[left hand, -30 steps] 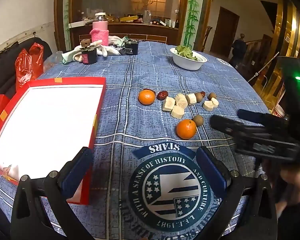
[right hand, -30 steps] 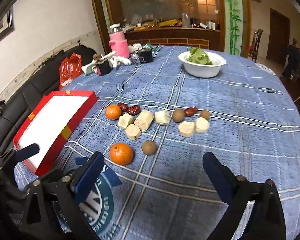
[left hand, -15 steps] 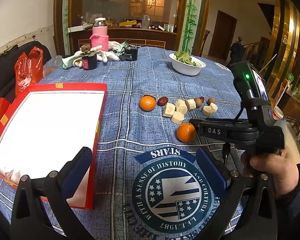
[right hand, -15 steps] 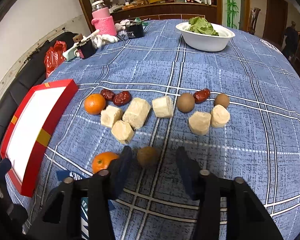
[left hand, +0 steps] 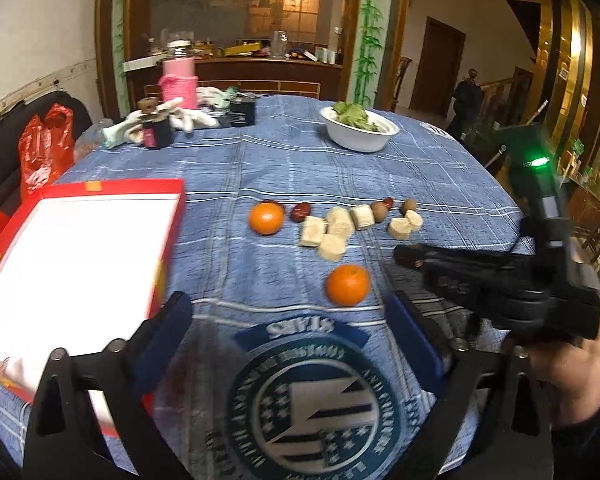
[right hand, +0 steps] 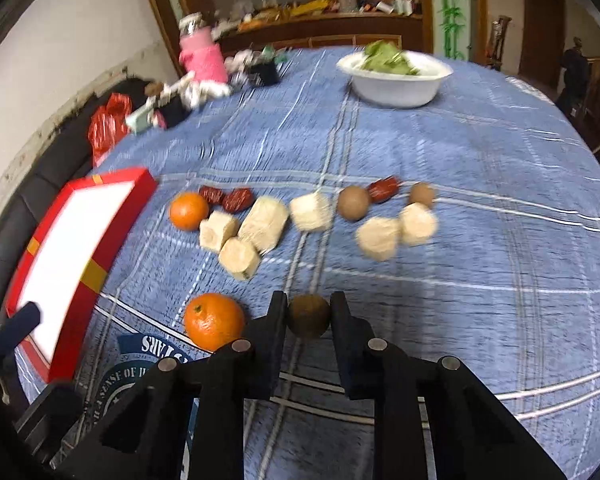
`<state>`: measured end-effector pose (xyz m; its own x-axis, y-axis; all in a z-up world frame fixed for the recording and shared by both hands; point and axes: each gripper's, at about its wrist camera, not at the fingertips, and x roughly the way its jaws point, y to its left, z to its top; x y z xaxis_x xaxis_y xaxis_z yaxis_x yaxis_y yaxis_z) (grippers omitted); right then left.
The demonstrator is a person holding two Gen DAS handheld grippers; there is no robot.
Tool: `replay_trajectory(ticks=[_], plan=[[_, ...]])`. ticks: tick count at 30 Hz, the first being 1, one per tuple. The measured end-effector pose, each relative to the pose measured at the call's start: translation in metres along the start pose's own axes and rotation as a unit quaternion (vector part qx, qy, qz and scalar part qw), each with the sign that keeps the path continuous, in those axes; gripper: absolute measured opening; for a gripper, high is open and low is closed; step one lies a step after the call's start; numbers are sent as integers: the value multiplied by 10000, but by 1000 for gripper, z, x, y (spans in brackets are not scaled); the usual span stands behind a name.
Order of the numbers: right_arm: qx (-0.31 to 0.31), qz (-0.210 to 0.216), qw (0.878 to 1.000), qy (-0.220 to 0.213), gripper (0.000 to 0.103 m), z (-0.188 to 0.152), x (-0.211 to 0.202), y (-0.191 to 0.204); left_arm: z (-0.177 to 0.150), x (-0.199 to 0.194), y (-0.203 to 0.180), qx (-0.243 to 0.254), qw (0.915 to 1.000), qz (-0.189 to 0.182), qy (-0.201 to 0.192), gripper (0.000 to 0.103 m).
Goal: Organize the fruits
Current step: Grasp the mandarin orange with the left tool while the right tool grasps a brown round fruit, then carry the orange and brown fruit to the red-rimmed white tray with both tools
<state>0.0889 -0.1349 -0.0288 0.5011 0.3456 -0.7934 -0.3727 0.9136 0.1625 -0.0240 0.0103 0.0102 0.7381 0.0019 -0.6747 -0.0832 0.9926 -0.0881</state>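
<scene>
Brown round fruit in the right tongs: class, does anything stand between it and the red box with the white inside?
The brown fruit sits gripped in the right tongs. The near orange lies right beside it, on the side toward the red box; the left tongs' tip overlaps the box's near edge.

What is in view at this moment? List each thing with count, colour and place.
oranges: two, orange, mid-table, one nearer
brown round fruits: three, brown, two in the row, one between right claw's pads
red dates: three, dark red, in the row
pale chunks: six, cream, in the row
red box: one, red with white inside, table's left
white bowl: one, holds greens, far side
tablecloth: one, blue plaid
left claw: open, closing, nothing between
right claw: shut on nearest brown fruit
</scene>
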Motion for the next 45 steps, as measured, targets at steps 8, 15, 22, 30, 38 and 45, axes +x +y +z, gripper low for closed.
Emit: replay_trajectory(ticks=[8, 15, 22, 30, 38, 45], plan=[[581, 172, 9958, -682, 23, -6, -31, -46, 5, 37, -37, 257, 9993, 76, 252, 92], [748, 471, 9917, -928, 23, -9, -37, -58, 11, 68, -47, 317, 9976, 372, 499, 82], [697, 451, 9914, -1009, 23, -12, -39, -56, 6, 85, -49, 285, 9952, 483, 799, 32], [459, 309, 9932, -1029, 23, -11, -39, -47, 7, 68, -46, 220, 9967, 466, 622, 32], [178, 85, 9952, -953, 23, -18, -49, -25, 8, 44, -31, -4, 9983, 463, 359, 32], [-92, -226, 9959, -871, 23, -24, -57, 2, 7, 20, -13, -296, 9983, 489, 116, 32]])
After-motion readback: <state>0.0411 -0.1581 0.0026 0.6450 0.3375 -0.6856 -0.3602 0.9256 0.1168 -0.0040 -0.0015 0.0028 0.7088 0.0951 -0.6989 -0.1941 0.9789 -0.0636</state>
